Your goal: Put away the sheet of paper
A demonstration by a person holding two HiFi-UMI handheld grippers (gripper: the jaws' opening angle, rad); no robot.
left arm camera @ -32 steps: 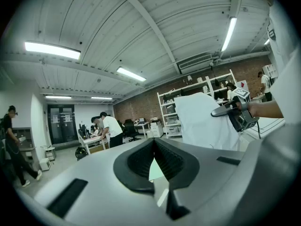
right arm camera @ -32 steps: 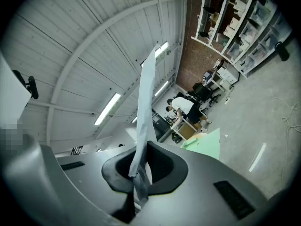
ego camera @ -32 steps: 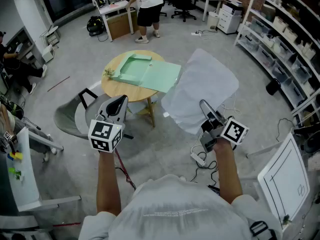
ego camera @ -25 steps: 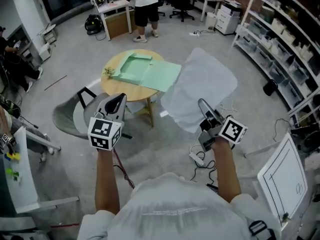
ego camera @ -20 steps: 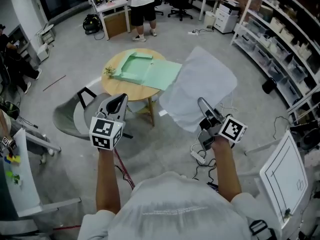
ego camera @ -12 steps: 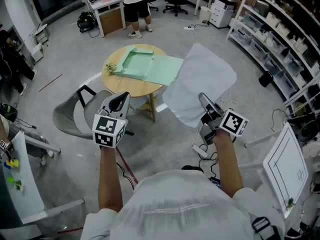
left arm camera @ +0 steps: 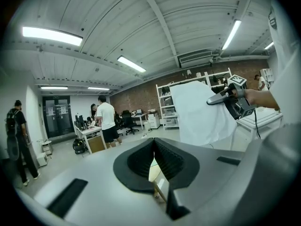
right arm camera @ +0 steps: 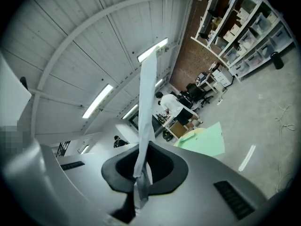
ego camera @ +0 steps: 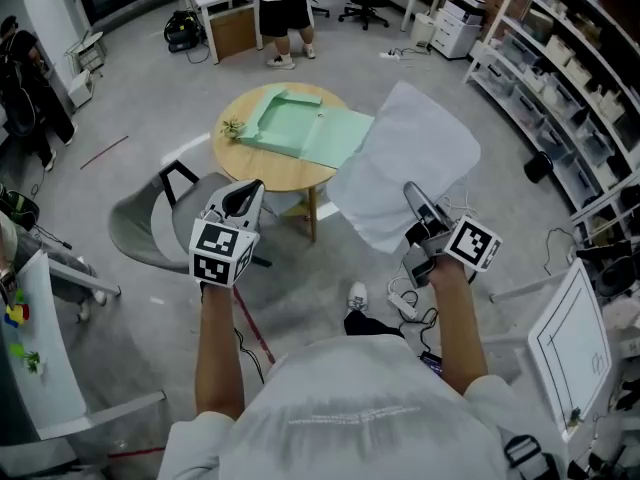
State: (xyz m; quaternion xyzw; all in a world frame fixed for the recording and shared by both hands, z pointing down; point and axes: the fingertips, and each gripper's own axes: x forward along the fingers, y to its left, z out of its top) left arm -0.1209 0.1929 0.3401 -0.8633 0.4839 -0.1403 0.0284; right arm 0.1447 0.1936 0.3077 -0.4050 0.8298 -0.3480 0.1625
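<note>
A white sheet of paper [ego camera: 405,163] hangs in the air, pinched at its lower edge by my right gripper [ego camera: 414,198], which is shut on it. In the right gripper view the paper [right arm camera: 146,102] rises edge-on from between the jaws of the right gripper [right arm camera: 140,175]. My left gripper [ego camera: 244,200] is shut and holds nothing; it hovers over a grey chair, left of the paper. An open green folder [ego camera: 305,128] lies on the round wooden table [ego camera: 250,163], ahead of both grippers. The left gripper view shows the paper [left arm camera: 200,114] to its right.
A grey chair [ego camera: 150,228] stands by the table's near left. Storage shelves [ego camera: 580,58] line the right side. A white board [ego camera: 570,353] stands at the lower right, and cables [ego camera: 405,298] lie on the floor. A person [ego camera: 285,8] stands at a far desk.
Both grippers keep their pose and the paper stays held. The table and folder have shifted slightly right in the head view, and a foot now shows below the grippers.
</note>
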